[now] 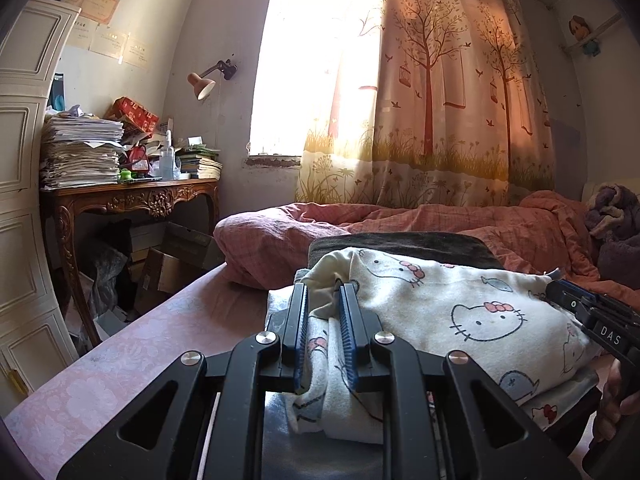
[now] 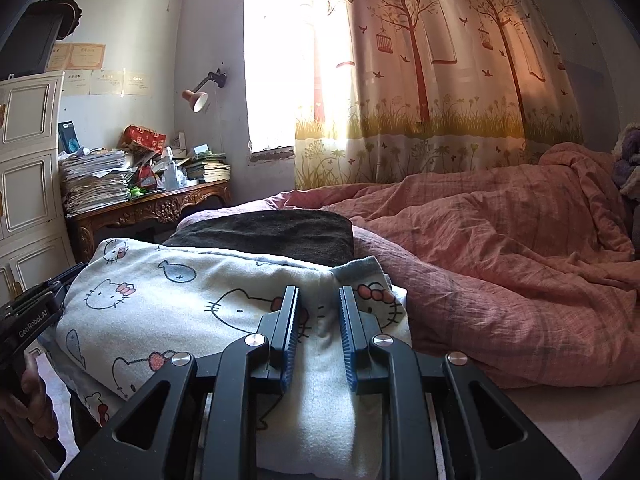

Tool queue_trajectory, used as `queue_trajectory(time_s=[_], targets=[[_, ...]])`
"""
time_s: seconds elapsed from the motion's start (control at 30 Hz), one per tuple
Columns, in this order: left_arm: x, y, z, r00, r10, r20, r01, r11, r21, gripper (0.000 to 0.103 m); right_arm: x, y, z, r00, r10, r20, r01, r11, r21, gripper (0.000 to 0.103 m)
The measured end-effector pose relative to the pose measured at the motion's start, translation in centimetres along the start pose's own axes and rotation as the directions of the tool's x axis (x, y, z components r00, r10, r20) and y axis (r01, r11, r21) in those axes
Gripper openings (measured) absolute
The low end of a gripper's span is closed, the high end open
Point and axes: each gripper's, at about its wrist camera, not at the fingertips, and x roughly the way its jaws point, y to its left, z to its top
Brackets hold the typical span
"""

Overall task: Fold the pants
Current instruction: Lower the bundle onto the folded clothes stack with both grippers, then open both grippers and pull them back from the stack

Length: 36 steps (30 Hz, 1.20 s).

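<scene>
- 2 sets of tongs are on the job, 1 at each end of the same garment, so here's each view in turn.
- Left wrist view: the left tongs (image 1: 324, 312) are clenched on a bunched-up corner of the pants (image 1: 440, 312), the cream cartoon-cat ones. Cloth fills the gap between the blue pads and hangs down below them. The rest of the pants runs off to the right as a puffy, already doubled-over bundle sitting on the bed (image 1: 120, 360), in front of a dark folded cloth (image 1: 400, 246) and the pink quilt (image 1: 480, 224). The right tongs (image 1: 560, 300) poke in at the far right end of the bundle, with a hand (image 1: 612, 404) under them.
- Right wrist view: the right tongs (image 2: 319, 312) sit over the other end of the pants (image 2: 180, 304), pads pressed into the fabric on either side of a raised ridge, so I'd call that grasping the cloth too. From here the bundle stretches away to the left, where the left tongs (image 2: 60, 284) show at its far edge.
- What the next move hangs on, as I read it: the long axis of the pants runs side to side between the 2 tongs, each owning its near end, neither nearer the middle. Any further fold probably means both ends travelling together, or the bundle skews.
</scene>
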Motion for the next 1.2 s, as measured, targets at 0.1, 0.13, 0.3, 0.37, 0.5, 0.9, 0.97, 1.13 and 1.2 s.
queue_trajectory(time_s=[0.1, 0.13, 0.3, 0.37, 0.5, 0.9, 0.97, 1.13, 1.2], targets=[[-1.0, -0.4, 0.5, 1.0, -0.009, 0.025, 0.009, 1.0, 0.011, 0.018, -0.9, 0.0, 0.5, 1.0, 0.001, 0.024, -0.001, 1.0, 0.001, 0.021], [-1.4, -0.7, 0.6, 0.999, 0.002, 0.04, -0.003, 1.0, 0.022, 0.022, -1.2, 0.1, 0.7, 0.999, 0.001, 0.032, -0.001, 1.0, 0.003, 0.026], [-3.1, -1.6, 1.3, 0.995, 0.008, 0.104, -0.013, 0.999, 0.046, 0.057, -3.1, 0.4, 1.7, 0.996, -0.015, 0.093, 0.017, 1.0, -0.018, 0.06], [-3.7, -1.8, 1.5, 0.99, 0.026, 0.137, -0.032, 0.998, 0.046, 0.083, -3.9, 0.4, 2.2, 0.993, -0.018, 0.116, 0.021, 1.0, -0.02, 0.069], [-4.7, -1.9, 1.8, 0.983, 0.05, 0.179, -0.063, 0.996, 0.064, 0.093, -5.4, 0.1, 2.9, 0.987, -0.023, 0.159, 0.023, 1.0, 0.002, 0.101], [-6.5, -2.2, 2.3, 0.97, 0.053, 0.237, -0.069, 0.996, 0.059, 0.103, -6.6, -0.2, 3.8, 0.981, -0.046, 0.188, 0.049, 0.999, -0.007, 0.103], [-7.1, -2.6, 2.5, 0.966, 0.05, 0.252, -0.068, 0.996, 0.061, 0.103, -6.8, -0.3, 4.0, 0.981, -0.041, 0.189, 0.043, 0.999, -0.009, 0.103], [-10.1, -4.0, 3.6, 0.951, 0.047, 0.307, -0.07, 0.996, 0.064, 0.103, -9.0, -0.4, 5.2, 0.974, -0.031, 0.224, 0.037, 0.999, -0.025, 0.103], [-11.4, -4.5, 3.9, 0.942, 0.045, 0.333, -0.069, 0.996, 0.06, 0.103, -10.8, -0.7, 5.8, 0.967, -0.022, 0.252, 0.027, 0.999, -0.016, 0.103]])
